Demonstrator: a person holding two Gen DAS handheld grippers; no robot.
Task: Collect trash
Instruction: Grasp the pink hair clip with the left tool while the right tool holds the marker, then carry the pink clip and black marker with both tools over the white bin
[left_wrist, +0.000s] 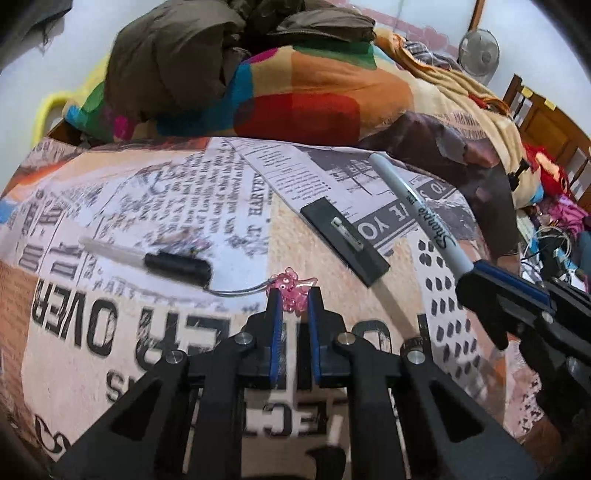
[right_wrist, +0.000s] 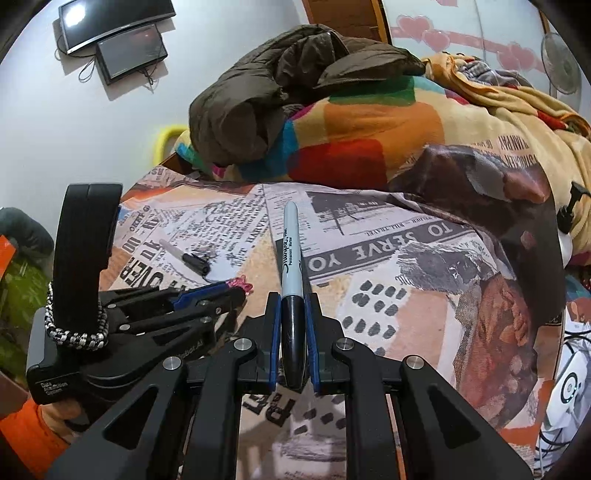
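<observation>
My left gripper (left_wrist: 293, 295) is shut on a small pink translucent charm (left_wrist: 292, 291) with a thin wire lead, just above the newspaper-print bedsheet (left_wrist: 147, 332). My right gripper (right_wrist: 293, 299) is shut on the black cap of a grey Sharpie marker (right_wrist: 290, 243), held above the sheet and pointing away; the marker also shows in the left wrist view (left_wrist: 417, 210). A white pen with a black cap (left_wrist: 147, 256) lies on the sheet to the left and also shows in the right wrist view (right_wrist: 184, 256). A flat black clip-like piece (left_wrist: 343, 240) lies in the middle.
A colourful patchwork blanket (left_wrist: 314, 99) with a brown jacket (left_wrist: 177, 62) on top is heaped at the far end of the bed. A yellow-orange blanket (left_wrist: 480, 103) and clutter with cables (left_wrist: 554, 240) lie to the right. Two dark screens (right_wrist: 122, 40) hang on the wall.
</observation>
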